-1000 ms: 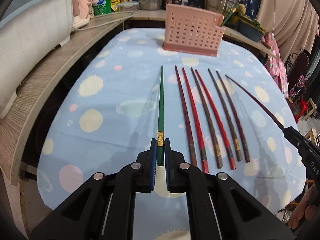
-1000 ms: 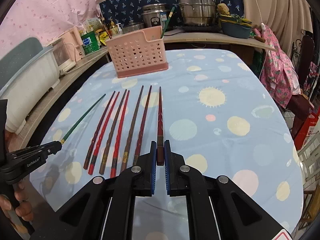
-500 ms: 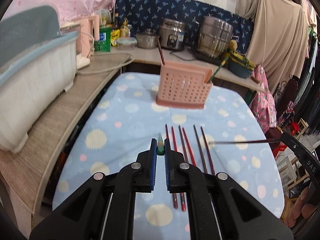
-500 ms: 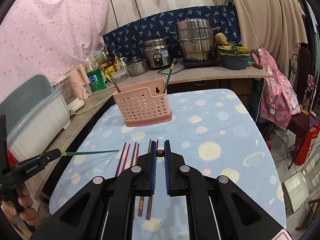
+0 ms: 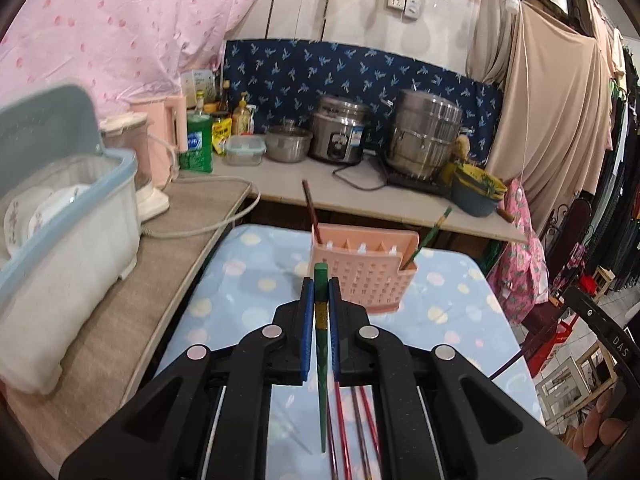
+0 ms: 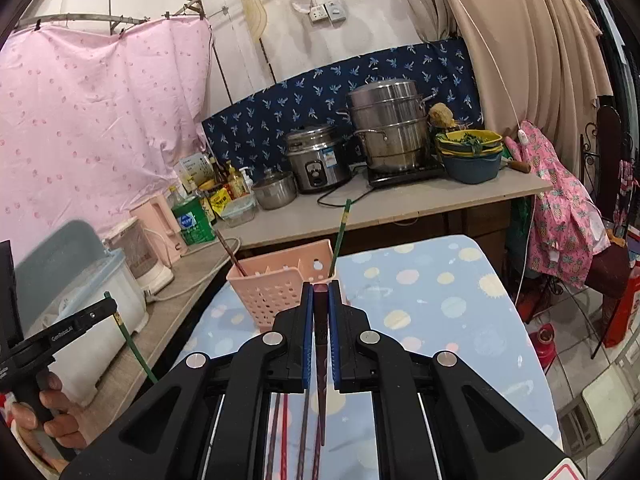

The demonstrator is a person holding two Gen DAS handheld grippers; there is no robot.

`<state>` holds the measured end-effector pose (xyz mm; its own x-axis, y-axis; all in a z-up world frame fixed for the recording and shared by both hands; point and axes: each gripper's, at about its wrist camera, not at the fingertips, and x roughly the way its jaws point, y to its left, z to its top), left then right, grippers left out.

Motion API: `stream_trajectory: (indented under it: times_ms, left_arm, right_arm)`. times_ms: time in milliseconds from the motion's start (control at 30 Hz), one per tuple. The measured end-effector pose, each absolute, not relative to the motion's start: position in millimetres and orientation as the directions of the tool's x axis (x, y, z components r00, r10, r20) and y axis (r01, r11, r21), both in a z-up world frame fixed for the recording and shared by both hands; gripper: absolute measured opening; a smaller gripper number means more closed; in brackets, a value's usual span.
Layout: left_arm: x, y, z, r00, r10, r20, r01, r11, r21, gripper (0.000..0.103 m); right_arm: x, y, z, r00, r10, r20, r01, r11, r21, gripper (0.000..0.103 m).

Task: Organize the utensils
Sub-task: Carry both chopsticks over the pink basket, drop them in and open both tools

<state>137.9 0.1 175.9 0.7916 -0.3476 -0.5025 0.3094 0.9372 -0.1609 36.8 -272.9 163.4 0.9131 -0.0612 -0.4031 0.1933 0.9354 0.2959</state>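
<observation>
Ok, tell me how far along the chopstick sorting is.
Done: two chopsticks, one dark red and one green, already stand in the pink basket. In hand: the left hand-held gripper grips a green chopstick; the right hand-held gripper grips a dark red chopstick. Left: several red and brown chopsticks lie on the table.

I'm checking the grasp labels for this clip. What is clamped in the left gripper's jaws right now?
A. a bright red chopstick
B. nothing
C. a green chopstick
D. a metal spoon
C: the left wrist view shows the left gripper with its jaws shut on a green chopstick, lifted off the table, pointing toward the pink basket.
</observation>
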Motion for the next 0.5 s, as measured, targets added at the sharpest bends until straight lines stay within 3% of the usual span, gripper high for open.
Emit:
stream_trajectory:
  times_ms: [333,500]
  left_arm:
    - [194,-29,262,0.87,-0.382,-0.311,0.333,0.922,-0.2,0.007]
    - [229,-50,285,0.89,-0.375,-0.26,0.332,0.923,-0.195,0.007]
  right_arm:
    - [114,-282,240,0.969,-0.066,-0.239,0.14,0.941,0.309,0.007]
    - [163,-281,264,0.979,-0.059,-0.197,0.119,0.944,0.308,0.007]
